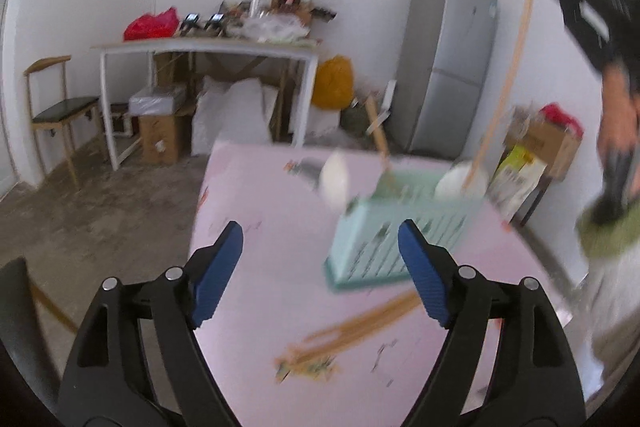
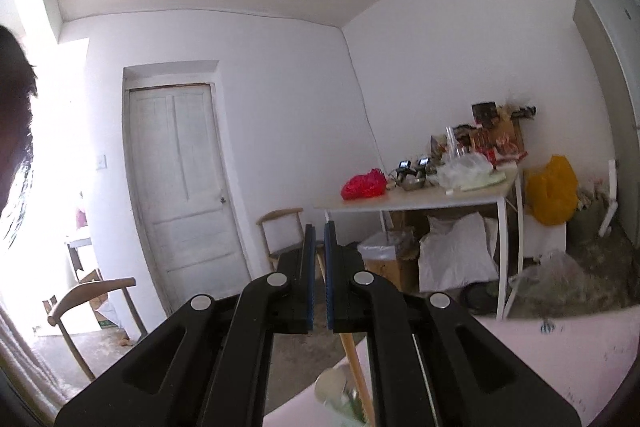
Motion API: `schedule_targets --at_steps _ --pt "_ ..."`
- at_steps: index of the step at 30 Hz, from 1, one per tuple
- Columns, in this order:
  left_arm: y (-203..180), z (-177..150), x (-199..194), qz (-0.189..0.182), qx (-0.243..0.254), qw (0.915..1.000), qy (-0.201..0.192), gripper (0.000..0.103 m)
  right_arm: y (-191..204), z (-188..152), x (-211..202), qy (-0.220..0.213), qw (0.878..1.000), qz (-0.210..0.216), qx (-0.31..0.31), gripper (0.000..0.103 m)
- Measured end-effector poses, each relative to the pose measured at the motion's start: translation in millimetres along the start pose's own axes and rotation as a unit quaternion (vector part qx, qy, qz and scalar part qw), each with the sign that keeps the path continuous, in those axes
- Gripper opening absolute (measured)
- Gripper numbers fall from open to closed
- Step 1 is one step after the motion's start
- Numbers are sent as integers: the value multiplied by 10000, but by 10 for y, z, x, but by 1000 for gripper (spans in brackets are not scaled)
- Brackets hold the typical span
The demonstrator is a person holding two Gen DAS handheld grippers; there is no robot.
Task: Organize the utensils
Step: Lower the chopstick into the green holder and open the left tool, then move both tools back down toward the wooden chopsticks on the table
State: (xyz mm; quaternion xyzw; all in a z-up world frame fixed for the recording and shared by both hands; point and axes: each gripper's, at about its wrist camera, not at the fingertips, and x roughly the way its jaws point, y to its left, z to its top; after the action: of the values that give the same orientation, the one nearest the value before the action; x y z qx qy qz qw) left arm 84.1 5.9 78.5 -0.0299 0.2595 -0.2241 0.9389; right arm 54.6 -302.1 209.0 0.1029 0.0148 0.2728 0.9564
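The chopsticks [image 1: 356, 331] lay loose on the near pink table [image 1: 256, 267], before the basket [image 1: 400, 227] — so my left tongs [image 1: 320, 271] gaped empty above them; my right tongs [image 2: 319, 267] pinched one stick [image 2: 354, 367], lifted high.

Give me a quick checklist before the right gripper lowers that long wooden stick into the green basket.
1. Right gripper clamped on the wooden stick: ok.
2. Stick's lower end over the green basket: ok, it hangs at the basket's far side.
3. Basket upright on the pink table: ok.
4. Left gripper open and empty: ok.
5. Loose chopsticks clear of the basket: ok.
6. Free slot below the stick: cannot tell, blurred.
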Motion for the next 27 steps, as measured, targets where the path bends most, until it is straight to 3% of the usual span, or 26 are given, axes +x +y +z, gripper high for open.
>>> schedule_targets --at_steps 6,11,16,19,27 --pt "166 -269 67 269 -293 9986 346 77 -105 -34 301 225 9994 -234 -74 4" --pt "165 -327 159 200 -285 9980 524 78 -251 -434 564 824 9947 -611 75 5" --pt "169 -387 217 187 -193 9978 613 82 -395 -725 556 1331 9859 -920 422 9" --pt "209 -413 269 199 -245 9972 672 83 -422 -745 362 1233 9849 -1086 545 35" --pt "354 -454 437 120 -649 9935 925 83 -267 -516 -277 667 9878 -1334 436 42"
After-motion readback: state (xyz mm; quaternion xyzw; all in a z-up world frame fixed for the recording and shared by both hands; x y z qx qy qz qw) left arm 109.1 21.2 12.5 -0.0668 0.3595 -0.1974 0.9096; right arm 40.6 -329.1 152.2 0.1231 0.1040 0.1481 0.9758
